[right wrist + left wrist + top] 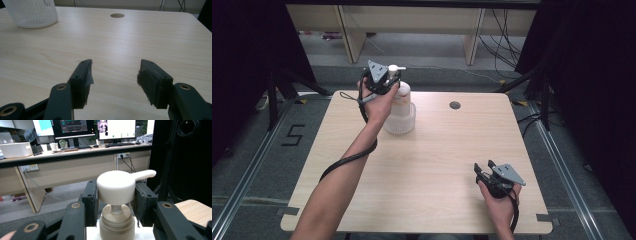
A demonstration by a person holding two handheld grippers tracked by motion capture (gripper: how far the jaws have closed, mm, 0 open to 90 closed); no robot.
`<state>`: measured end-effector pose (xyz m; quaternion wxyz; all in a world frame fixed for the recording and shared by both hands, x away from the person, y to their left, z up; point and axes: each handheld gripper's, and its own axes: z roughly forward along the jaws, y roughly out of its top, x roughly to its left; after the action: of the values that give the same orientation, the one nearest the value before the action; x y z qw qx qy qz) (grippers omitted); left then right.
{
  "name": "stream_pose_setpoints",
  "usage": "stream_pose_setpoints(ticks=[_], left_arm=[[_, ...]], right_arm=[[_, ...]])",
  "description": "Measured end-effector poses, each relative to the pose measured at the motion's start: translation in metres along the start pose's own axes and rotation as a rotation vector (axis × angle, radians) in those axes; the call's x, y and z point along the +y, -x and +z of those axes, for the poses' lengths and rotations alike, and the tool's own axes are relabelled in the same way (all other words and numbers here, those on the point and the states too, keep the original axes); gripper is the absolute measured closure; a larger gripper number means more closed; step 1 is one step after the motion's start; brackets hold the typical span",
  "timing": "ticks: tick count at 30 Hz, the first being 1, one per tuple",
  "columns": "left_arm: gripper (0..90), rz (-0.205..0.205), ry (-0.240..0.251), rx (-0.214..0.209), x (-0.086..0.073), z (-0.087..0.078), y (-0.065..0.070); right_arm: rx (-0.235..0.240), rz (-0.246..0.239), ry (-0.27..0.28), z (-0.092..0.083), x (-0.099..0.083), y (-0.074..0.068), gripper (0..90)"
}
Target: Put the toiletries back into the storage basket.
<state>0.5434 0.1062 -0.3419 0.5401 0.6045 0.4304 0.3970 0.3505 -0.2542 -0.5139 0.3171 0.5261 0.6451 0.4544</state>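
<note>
Pump bottle (402,97) stood in ribbed plastic cup (401,121), far-left of table (437,165). Pump head (115,187) clamped by left gripper (115,200). Right gripper (113,75) wide open, empty, low over table. Step judged: lift-out/press; straight vertical motion needed.

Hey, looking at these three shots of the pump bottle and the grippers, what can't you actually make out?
- Pump bottle label: high view, too small, partly behind the left gripper and hand.
- Bottle body: left gripper view, cut off by the bottom edge below the collar.
- White ribbed basket: right gripper view, top cut off by the frame edge; contents unseen.
- Monitor screens: left gripper view, too far and blurred to read.
</note>
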Motion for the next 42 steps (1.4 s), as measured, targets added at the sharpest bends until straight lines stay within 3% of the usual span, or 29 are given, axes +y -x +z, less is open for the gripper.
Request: stream_pose_setpoints(ticks=[7,8,9,15,16,17,23,24,26,28,29,30,39,40,41,42], left_arm=[[58.9,-0.001,-0.010,0.002,-0.004,0.001,-0.001],[58.9,-0.002,-0.016,0.002,-0.006,0.002,-0.001],[58.9,0.000,-0.019,0.001,-0.007,0.002,-0.001],[58.9,0.000,-0.029,0.001,-0.011,0.003,-0.001],[58.9,-0.003,-0.032,0.001,-0.013,0.004,-0.001],[58.8,-0.001,-0.037,0.000,-0.014,0.004,-0.001],[58.9,-0.003,-0.046,-0.001,-0.019,0.005,-0.001],[58.9,-0.004,-0.046,-0.003,-0.020,0.006,-0.001],[58.8,-0.006,-0.049,-0.004,-0.022,0.006,-0.002],[58.8,-0.010,-0.052,-0.006,-0.024,0.006,-0.002],[58.8,-0.009,-0.050,-0.007,-0.024,0.006,-0.002],[58.8,-0.012,-0.049,-0.008,-0.024,0.006,-0.002],[58.7,-0.009,-0.045,-0.010,-0.025,0.006,-0.004],[58.6,-0.006,-0.047,-0.011,-0.025,0.006,-0.004],[58.6,-0.006,-0.048,-0.011,-0.025,0.006,-0.004],[58.5,-0.004,-0.048,-0.012,-0.025,0.006,-0.004]], right_arm=[[0.000,0.001,0.000,0.000,0.000,0.000,44.6],[-0.003,-0.041,0.005,0.000,0.001,0.003,44.6],[-0.001,-0.002,-0.001,0.000,0.000,0.000,44.6],[0.000,0.012,-0.004,0.000,0.000,-0.001,44.6],[0.000,-0.038,0.003,0.000,0.001,0.003,44.6],[-0.004,-0.044,-0.010,-0.001,0.001,0.003,44.6],[0.001,0.006,0.000,0.000,0.000,0.000,44.6],[-0.001,-0.040,0.005,0.000,0.001,0.003,44.6],[-0.006,-0.044,0.006,0.000,0.001,0.004,44.6],[-0.001,-0.042,0.004,0.000,0.001,0.003,44.6],[0.002,0.007,-0.013,-0.001,0.000,0.000,44.6],[0.015,-0.026,-0.010,0.000,0.001,0.003,44.6],[0.015,-0.026,-0.011,0.000,0.001,0.003,44.6],[0.002,-0.003,-0.012,-0.001,0.000,0.000,44.6],[0.001,-0.038,-0.005,-0.001,0.001,0.002,44.6],[0.000,-0.040,-0.015,-0.001,0.001,0.002,44.6]])
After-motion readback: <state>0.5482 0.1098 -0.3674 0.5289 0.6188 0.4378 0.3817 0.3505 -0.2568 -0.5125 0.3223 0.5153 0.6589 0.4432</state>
